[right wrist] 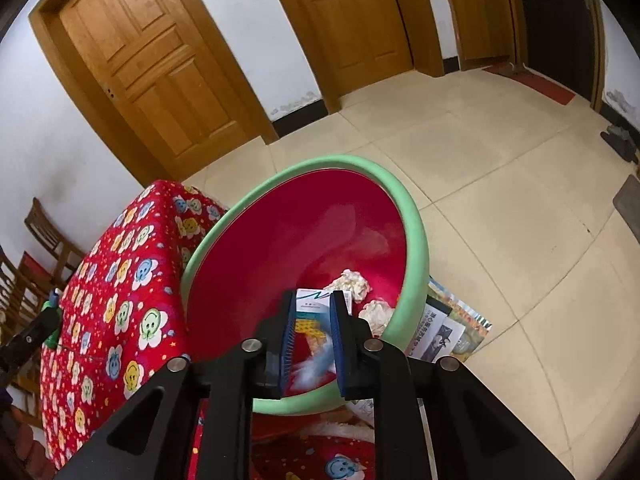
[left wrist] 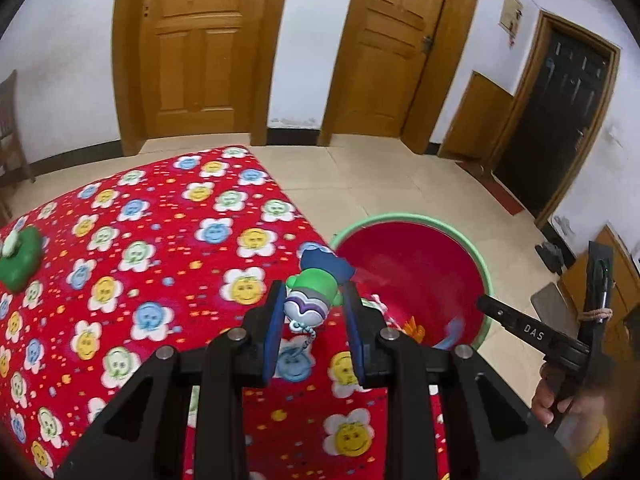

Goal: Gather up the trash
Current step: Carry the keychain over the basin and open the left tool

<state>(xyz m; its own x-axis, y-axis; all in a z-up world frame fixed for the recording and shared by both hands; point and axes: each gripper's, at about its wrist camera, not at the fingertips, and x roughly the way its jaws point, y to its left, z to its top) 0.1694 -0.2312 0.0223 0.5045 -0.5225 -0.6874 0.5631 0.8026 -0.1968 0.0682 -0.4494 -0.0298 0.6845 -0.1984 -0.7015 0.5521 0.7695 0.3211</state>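
I am picking up trash and putting it in the big round bin with a red inside and a pale green rim [right wrist: 416, 216], which stands on the floor just to the right of the table with the red cloth full of smiling flowers [left wrist: 132, 240]. Some of the job looks done. Two crumpled balls of white paper [right wrist: 354, 280] lie in the bin at its right side, and a flat printed paper card with blue and yellow on it [right wrist: 310, 312] is down there too. My right gripper [right wrist: 310, 336] hangs over the near edge of the bin. Its pads stand a little apart, one on each side of the card, and I cannot tell if they press on it or have let it go. My left gripper [left wrist: 312, 312] is over the near right part of the table, close to the bin. It is clamped on a small plastic toy figure with a green body, a blue hat and a white and purple belly [left wrist: 316, 288], so this piece is not in the bin yet. I think it goes in next. A soft green lump with a white bit on top [left wrist: 18, 256] sits at the far left edge of the table and may be trash too. Some printed paper sheets [right wrist: 452, 328] lie on the floor right beside the bin.
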